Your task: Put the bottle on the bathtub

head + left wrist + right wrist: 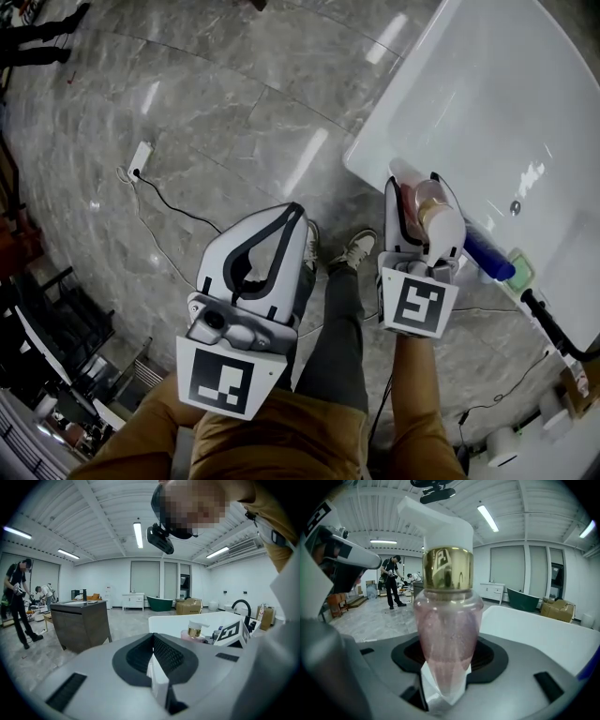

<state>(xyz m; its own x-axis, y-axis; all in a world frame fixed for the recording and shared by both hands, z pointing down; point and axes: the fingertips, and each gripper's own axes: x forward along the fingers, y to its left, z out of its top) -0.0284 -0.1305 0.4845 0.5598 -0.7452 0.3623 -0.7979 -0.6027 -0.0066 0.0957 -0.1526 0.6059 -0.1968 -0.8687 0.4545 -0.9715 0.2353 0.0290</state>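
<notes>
A clear pump bottle (433, 214) of pink liquid, with a gold collar and a white pump head, stands upright between the jaws of my right gripper (417, 192), which is shut on it. In the right gripper view the bottle (447, 634) fills the middle, with the gripper (445, 679) clamped on its narrow base. It hangs over the near rim of the white bathtub (487, 103). My left gripper (292, 211) is to the left over the floor, jaws shut with nothing between them. The left gripper view shows those closed jaws (153, 641) and the bottle (193, 632) beyond.
A blue bottle (487, 253) and a green item (521, 267) lie on the tub's rim beside a black faucet (553, 323). A power strip (140, 159) with its cable lies on the marble floor. A dark cabinet (79, 623) and people stand far off.
</notes>
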